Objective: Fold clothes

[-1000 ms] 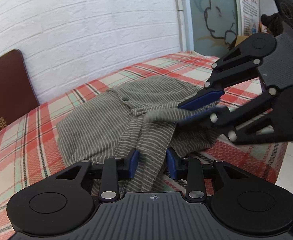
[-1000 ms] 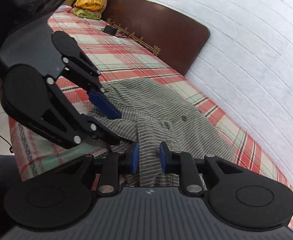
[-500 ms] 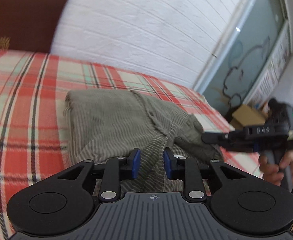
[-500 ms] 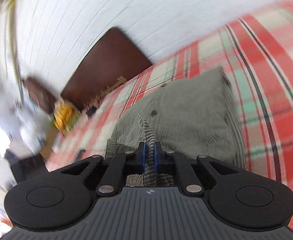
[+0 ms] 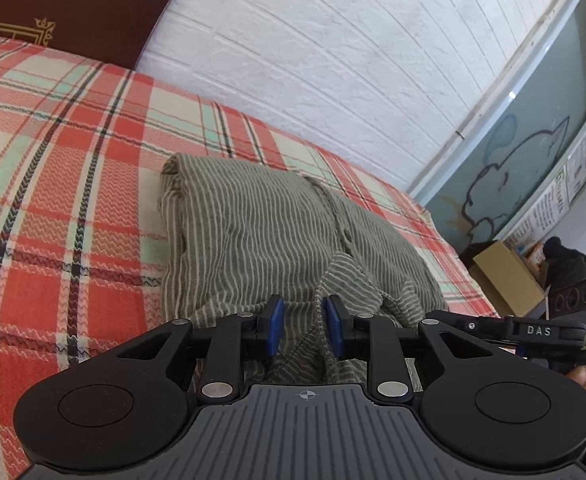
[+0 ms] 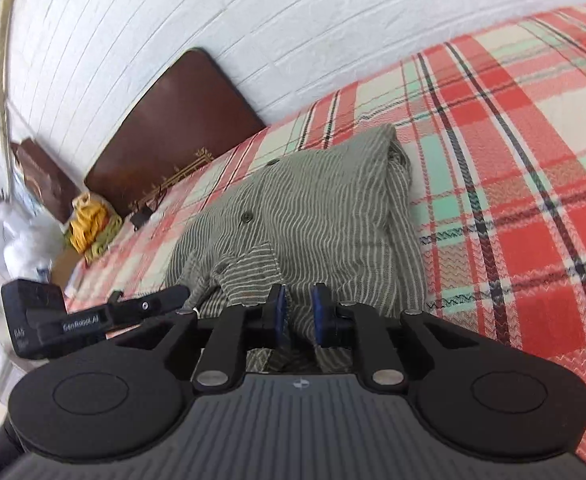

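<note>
Lying crosswise, folded striped shirt (image 5: 253, 236)

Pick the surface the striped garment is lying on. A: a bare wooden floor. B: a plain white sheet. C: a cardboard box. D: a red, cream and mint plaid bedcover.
D: the grey-green striped shirt sits folded on the plaid bedcover, whose checks show on both sides of it.

"DAS" in white on the right gripper (image 5: 537, 330) body | "GenRobot.AI" on the left gripper (image 6: 81, 324) side, "DAS" on its block | wall posters (image 5: 549, 208) carry print too small to read
</note>
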